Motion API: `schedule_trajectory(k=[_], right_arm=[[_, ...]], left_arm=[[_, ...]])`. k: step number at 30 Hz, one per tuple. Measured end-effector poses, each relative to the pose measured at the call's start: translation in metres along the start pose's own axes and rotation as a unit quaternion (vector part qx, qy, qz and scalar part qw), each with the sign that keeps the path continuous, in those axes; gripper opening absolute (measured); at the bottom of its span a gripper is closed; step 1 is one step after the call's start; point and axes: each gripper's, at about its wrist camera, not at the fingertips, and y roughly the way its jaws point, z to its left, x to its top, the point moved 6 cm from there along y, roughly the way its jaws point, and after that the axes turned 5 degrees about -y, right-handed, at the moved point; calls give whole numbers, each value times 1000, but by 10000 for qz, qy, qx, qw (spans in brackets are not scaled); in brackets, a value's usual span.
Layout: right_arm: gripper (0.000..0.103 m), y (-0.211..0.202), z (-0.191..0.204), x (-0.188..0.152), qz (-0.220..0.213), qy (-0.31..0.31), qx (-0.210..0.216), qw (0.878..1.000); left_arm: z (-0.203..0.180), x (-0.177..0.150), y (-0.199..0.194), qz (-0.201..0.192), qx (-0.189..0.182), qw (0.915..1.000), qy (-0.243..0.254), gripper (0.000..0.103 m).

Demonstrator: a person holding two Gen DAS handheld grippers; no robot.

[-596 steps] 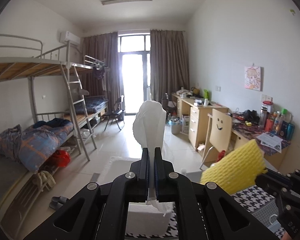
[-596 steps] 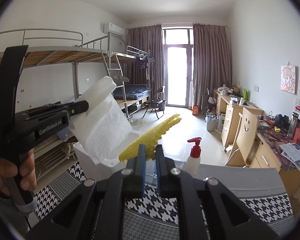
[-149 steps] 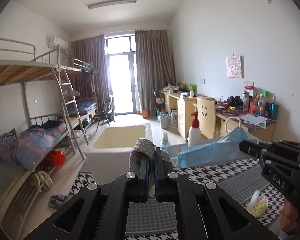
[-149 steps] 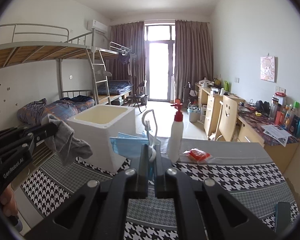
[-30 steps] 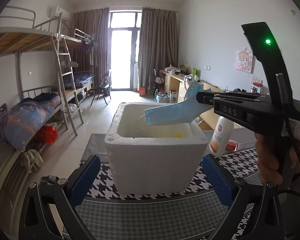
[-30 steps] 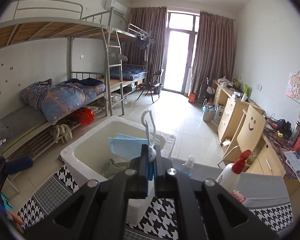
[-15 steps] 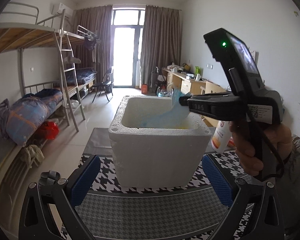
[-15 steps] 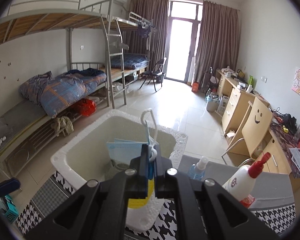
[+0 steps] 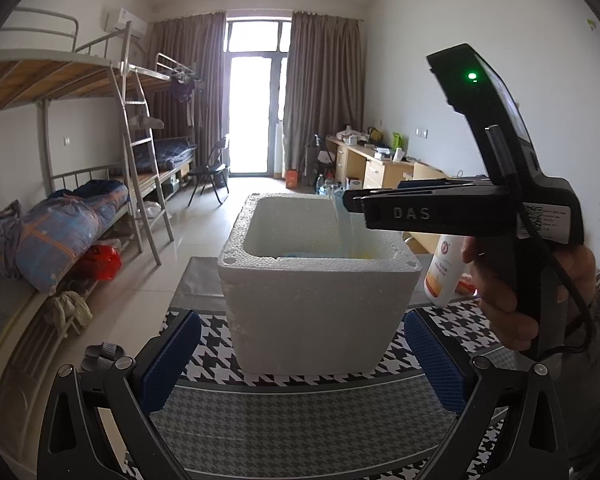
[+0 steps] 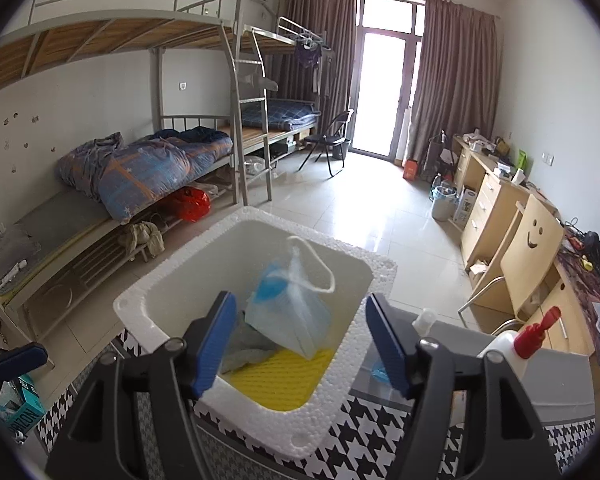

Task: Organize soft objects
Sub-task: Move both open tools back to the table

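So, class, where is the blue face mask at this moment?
In the right wrist view the face mask is inside the white foam box, dropping free between the opening right tongs, above the yellow sponge and beside the grey cloth.

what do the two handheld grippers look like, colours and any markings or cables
Both are black plastic with blue ribbed pads. The right gripper, seen side-on in the left wrist view, has white "DAS" lettering, a green indicator light, a white printed label and a black cable down its pistol handle. A grey patterned sleeve shows behind it.
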Motion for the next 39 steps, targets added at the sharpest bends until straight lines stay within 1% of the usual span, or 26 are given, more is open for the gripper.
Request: schedule_trajectory(k=[9, 16, 23, 27, 31, 35, 39], right_arm=[[72, -24, -4, 4, -205, -10, -1, 9998], [72, -49, -9, 1, -398, -3, -99, 9992], [72, -79, -19, -9, -592, 123, -216, 9979], [72, -96, -25, -15, -679, 223, -188, 9973], [83, -118, -30, -24, -871, 326, -254, 9953], [87, -137, -29, -35, -990, 305, -309, 9941], [88, -154, -31, -44, -1110, 304, -385, 9926]], left_arm=[[-5, 4, -7, -76, 35, 10000, -16, 102], [-13, 7, -17, -169, 12, 9999, 7, 102], [-31, 12, -27, -291, -134, 9994, 117, 102], [-37, 10, -33, -333, -200, 9991, 171, 102], [-46, 9, -38, -358, -256, 9988, 218, 102], [-57, 8, -46, -422, -306, 9983, 253, 102], [-65, 8, -57, -514, -325, 9975, 346, 102]])
